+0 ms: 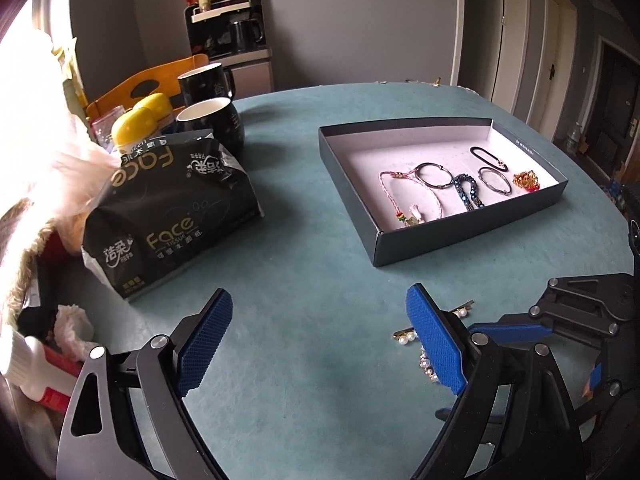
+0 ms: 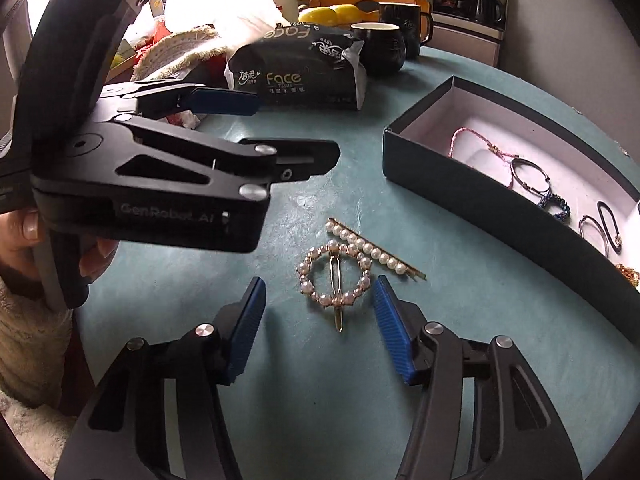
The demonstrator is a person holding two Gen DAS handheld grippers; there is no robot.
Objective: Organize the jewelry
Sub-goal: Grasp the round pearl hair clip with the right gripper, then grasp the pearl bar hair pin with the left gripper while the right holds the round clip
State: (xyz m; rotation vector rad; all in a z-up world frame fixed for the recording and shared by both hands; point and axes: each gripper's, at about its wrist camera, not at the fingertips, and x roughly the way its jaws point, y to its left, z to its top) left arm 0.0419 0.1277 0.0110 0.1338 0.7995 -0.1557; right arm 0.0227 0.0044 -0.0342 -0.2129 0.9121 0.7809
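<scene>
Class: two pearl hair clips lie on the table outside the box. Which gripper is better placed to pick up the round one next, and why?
Right. The right gripper already straddles the round pearl clip, fingers either side, not touching. The left gripper is open over bare table.

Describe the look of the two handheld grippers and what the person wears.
Both the left gripper and right gripper have black metal linkage arms with silver rivets and ribbed blue pads. The left gripper's body is printed "GenRobot.AI". A cream fleecy sleeve shows.

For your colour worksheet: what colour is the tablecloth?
Teal blue-green tablecloth, clearest in the left wrist view.
</scene>
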